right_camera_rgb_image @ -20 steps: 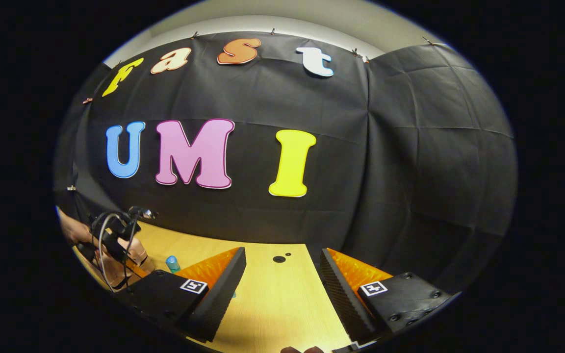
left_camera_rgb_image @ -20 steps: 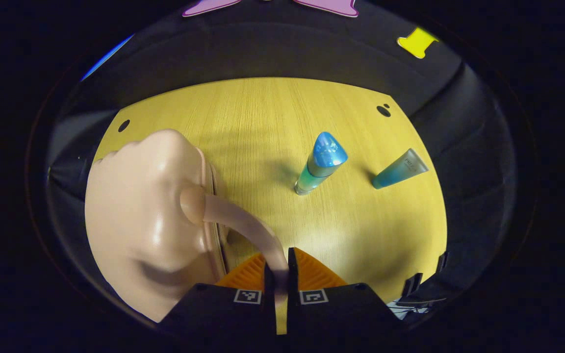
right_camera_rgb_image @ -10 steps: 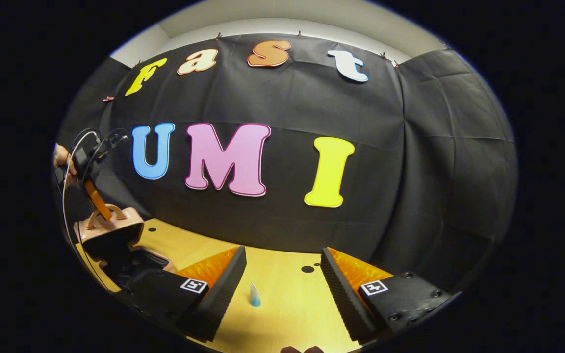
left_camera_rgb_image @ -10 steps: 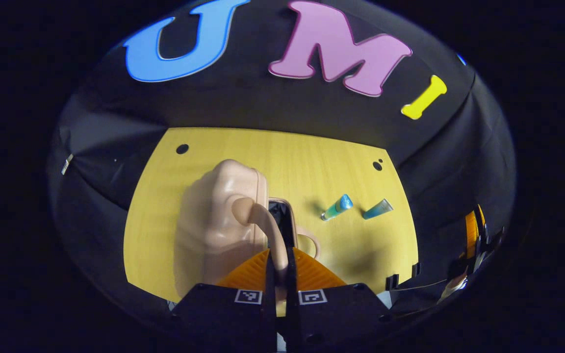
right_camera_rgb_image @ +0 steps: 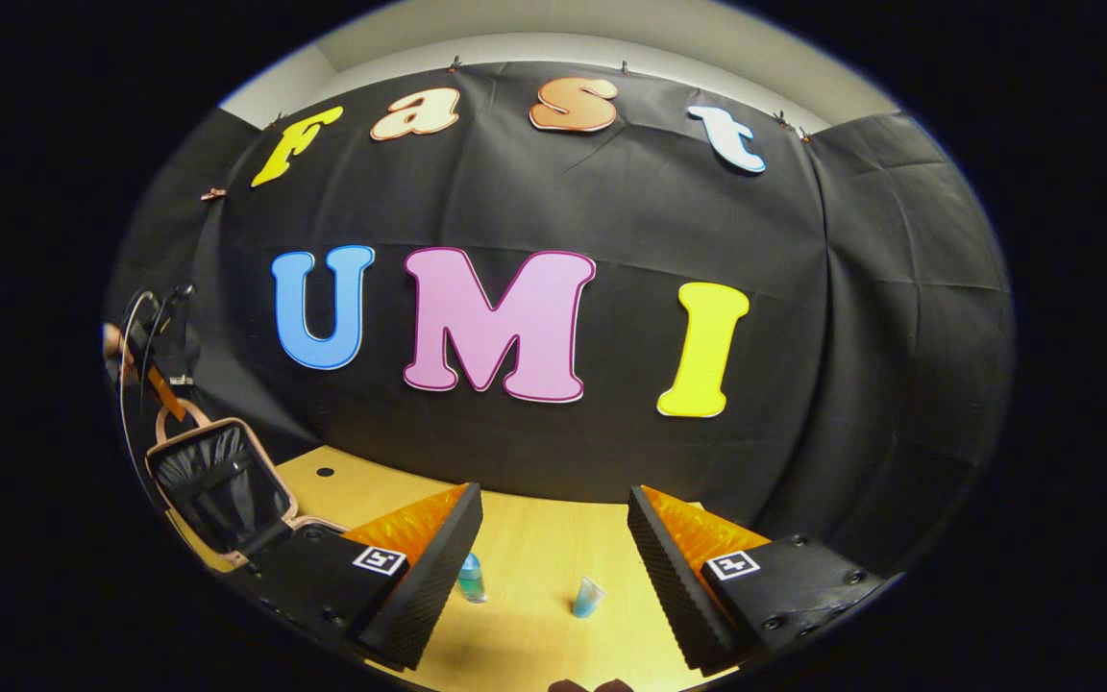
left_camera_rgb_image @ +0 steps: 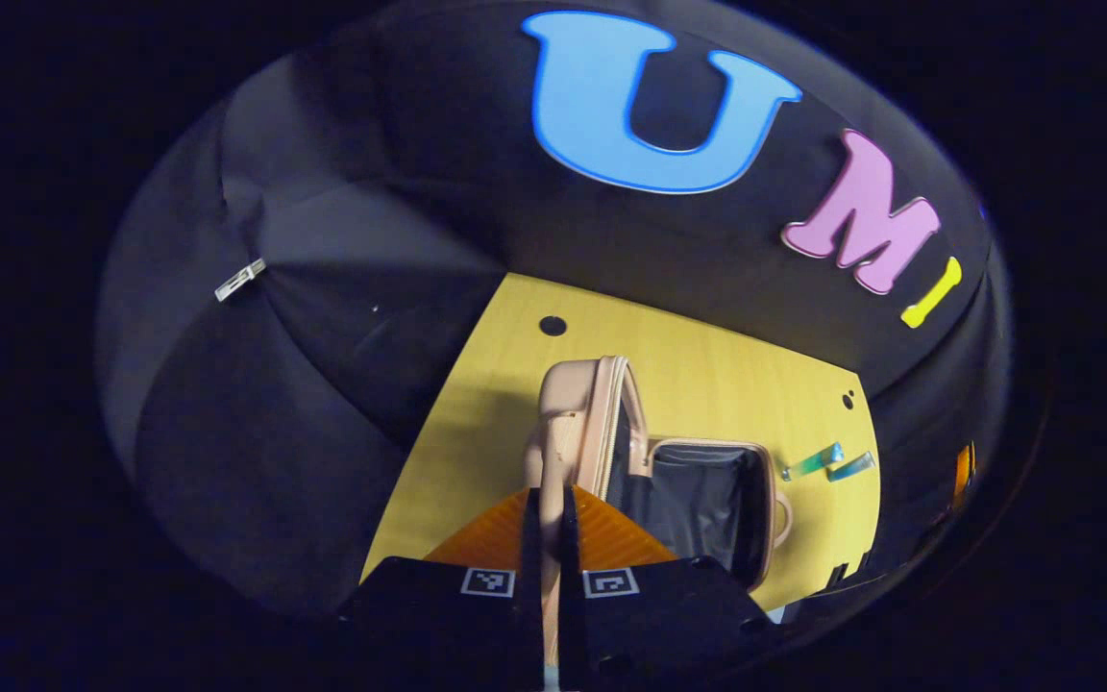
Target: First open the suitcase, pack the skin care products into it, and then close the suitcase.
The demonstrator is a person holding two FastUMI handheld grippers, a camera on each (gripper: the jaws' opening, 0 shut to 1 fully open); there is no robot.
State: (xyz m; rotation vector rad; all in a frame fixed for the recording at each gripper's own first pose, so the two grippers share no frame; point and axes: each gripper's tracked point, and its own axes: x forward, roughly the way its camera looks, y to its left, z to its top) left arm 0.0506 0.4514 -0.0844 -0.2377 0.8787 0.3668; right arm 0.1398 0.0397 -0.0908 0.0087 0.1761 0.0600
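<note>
Ahead of the right gripper (right_camera_rgb_image: 553, 553), fingers spread wide and empty, two small blue-green skin care tubes (right_camera_rgb_image: 470, 579) (right_camera_rgb_image: 587, 597) rest on the yellow wooden desk (right_camera_rgb_image: 525, 634), near its tips, so the right hand seems nearer. Left gripper (left_camera_rgb_image: 544, 524) fingers are pinched on the lid handle of the beige hard-shell suitcase (left_camera_rgb_image: 578, 432), lid raised upright, dark lining exposed. Tubes sit beyond the base.
</note>
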